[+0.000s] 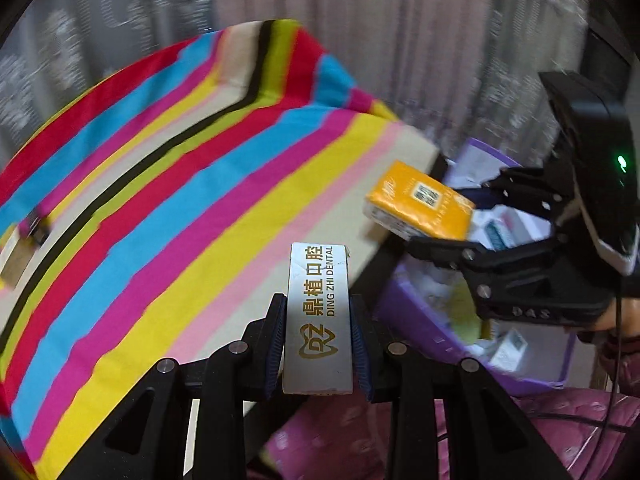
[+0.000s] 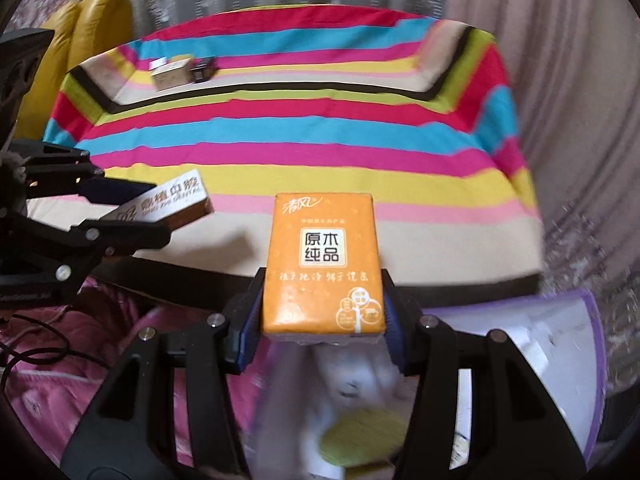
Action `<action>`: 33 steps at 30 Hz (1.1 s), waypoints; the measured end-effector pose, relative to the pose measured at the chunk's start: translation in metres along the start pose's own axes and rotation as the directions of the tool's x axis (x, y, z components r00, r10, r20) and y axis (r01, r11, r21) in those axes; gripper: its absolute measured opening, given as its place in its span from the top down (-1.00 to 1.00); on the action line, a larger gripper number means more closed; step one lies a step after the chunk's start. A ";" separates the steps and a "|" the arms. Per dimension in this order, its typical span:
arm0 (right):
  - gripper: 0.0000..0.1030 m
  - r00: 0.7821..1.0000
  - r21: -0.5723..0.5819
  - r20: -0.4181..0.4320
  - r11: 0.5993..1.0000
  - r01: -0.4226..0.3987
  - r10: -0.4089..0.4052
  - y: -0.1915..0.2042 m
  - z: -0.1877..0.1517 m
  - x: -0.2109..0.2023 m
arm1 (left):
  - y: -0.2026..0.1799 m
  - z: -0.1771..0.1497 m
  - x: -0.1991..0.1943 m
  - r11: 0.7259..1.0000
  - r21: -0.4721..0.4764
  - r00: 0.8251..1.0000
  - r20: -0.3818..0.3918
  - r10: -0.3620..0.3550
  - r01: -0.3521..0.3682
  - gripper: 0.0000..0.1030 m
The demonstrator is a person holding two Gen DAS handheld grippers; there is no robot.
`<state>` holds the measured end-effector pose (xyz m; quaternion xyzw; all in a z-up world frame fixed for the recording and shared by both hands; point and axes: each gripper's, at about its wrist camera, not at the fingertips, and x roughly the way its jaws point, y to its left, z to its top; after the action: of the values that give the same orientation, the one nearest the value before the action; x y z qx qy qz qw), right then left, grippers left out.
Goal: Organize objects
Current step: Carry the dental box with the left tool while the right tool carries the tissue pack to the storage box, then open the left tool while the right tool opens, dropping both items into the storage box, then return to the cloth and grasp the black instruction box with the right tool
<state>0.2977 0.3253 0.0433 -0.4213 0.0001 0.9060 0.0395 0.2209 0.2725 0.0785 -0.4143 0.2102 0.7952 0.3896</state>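
A table under a striped cloth [image 2: 304, 136] fills most of both views; its bands run red, blue, magenta, yellow, pink, cream, green and black. Behind the table hangs a pale patterned curtain [image 2: 560, 92], which also drops past its right side. At the table's far left corner stands a yellow padded seat back [image 2: 96, 28]. Below the table's near edge lies pink quilted fabric [image 2: 44, 392] with a faint printed pattern. A thin black cable [image 2: 36, 354] curls across that fabric, close to the table's near left corner.
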 end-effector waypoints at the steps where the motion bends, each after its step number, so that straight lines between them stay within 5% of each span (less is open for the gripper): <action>1: -0.08 1.000 0.017 -0.003 1.000 0.016 -0.016 -0.009 -0.003 -0.002 | -0.008 0.003 0.002 1.000 0.023 1.000 -0.004 -0.012 0.012 0.38; 9: -0.08 0.988 0.154 -0.062 0.977 0.146 -0.138 -0.078 -0.035 -0.017 | -0.083 0.024 0.024 0.965 0.243 0.995 -0.036 -0.094 0.100 0.37; 17: -0.09 0.956 0.219 -0.168 0.936 0.274 -0.241 -0.126 -0.057 -0.020 | -0.124 0.028 0.040 0.917 0.327 0.973 -0.041 -0.226 0.227 0.35; 20: -0.44 0.908 0.244 -0.256 0.887 0.393 -0.332 -0.141 -0.057 -0.011 | -0.127 0.027 0.048 0.902 0.338 0.962 -0.049 -0.268 0.269 -0.38; 21: -0.68 0.894 0.243 -0.278 0.874 0.420 -0.352 -0.142 -0.055 -0.009 | -0.122 0.023 0.047 0.911 0.335 0.969 -0.026 -0.246 0.240 -0.51; 23: -0.71 0.890 0.241 -0.282 0.871 0.428 -0.359 -0.137 -0.044 -0.006 | -0.107 0.016 0.044 0.927 0.320 0.977 0.025 -0.212 0.193 -0.56; 27: -0.72 0.928 0.188 -0.213 0.920 0.345 -0.305 -0.103 -0.001 0.006 | -0.033 0.003 0.039 0.985 0.145 0.990 0.091 -0.104 0.090 -0.57; 29: -0.74 0.953 0.128 -0.175 0.954 0.272 -0.248 -0.072 0.029 0.021 | 0.022 -0.009 0.030 1.000 0.005 0.992 0.127 0.013 -0.014 -0.57; 33: -0.80 0.986 0.004 -0.132 0.995 0.102 -0.101 0.000 0.085 0.063 | 0.120 -0.042 0.010 0.953 -0.232 0.963 0.145 0.229 -0.192 -0.70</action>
<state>0.1925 0.3322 0.0502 -0.4794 -0.0137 0.8731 0.0878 0.1431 0.1761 0.0474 -0.3600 0.1316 0.8829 0.2714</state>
